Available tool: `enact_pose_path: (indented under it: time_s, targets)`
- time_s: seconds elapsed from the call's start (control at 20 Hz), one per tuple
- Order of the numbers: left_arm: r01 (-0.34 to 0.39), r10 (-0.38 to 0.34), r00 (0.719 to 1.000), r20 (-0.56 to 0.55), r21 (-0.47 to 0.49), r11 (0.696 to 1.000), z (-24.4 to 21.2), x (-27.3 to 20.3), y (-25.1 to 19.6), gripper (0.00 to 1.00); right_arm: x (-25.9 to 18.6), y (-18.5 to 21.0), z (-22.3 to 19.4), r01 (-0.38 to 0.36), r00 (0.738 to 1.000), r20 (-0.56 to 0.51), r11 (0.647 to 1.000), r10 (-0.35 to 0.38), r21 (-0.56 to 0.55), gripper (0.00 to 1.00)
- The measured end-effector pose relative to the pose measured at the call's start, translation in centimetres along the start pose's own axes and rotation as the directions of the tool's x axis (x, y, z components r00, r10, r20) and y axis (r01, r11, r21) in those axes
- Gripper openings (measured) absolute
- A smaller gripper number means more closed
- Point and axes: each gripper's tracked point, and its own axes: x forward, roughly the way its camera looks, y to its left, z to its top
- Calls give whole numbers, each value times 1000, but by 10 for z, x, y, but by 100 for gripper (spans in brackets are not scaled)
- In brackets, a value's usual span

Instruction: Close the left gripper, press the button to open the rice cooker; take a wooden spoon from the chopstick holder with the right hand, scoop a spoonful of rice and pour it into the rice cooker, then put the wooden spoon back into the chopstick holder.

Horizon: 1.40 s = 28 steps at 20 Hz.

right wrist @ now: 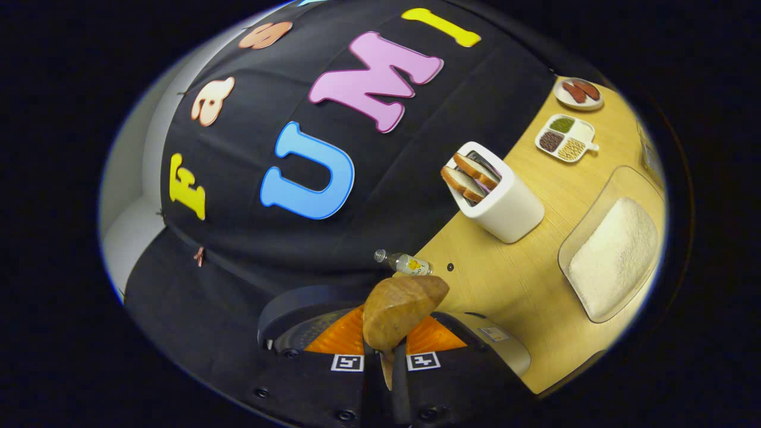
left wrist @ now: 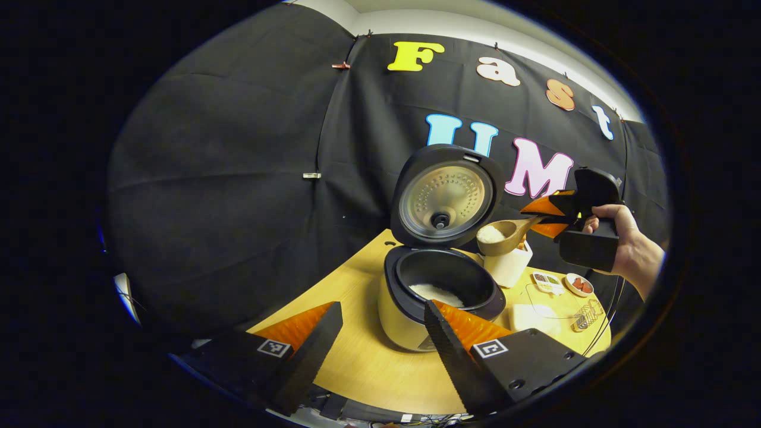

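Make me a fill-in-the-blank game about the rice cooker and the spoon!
1. The rice cooker lid is ____.
2. The wooden spoon carries a scoop of ____.
3. The right gripper fingers are shut on the spoon's ____.
4. The white toaster holds slices of ____.

Missing words: open; rice; handle; bread

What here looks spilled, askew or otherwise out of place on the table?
One thing: a small clear bottle with a yellow label lies on its side at the wooden table's back edge. No rice looks spilled; the wooden spoon carries its rice level beside the open rice cooker.
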Motion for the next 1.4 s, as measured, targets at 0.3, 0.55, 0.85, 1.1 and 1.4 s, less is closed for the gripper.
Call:
enact_pose_path:
  time_s: [0.3,0.55,0.85,1.1,1.4]
  targets:
    - [-1,1,1000,7,12,1000,1,-1,12,96,17,30,-32,-34,998,35,960,45,-277,11]
    - [0,0,1000,3,0,1000,2,3,17,96,22,36,-49,-39,998,28,904,56,-426,11]
    - [-13,13,1000,-5,-13,1000,0,5,27,96,23,41,-69,-66,996,4,801,85,-596,11]
    - [-14,13,1000,-26,-25,1000,-12,7,30,95,20,53,-90,-141,987,-43,728,152,-671,11]
    - [-24,22,998,-53,-45,999,-24,6,34,96,8,50,-112,-178,978,-95,516,184,-838,11]
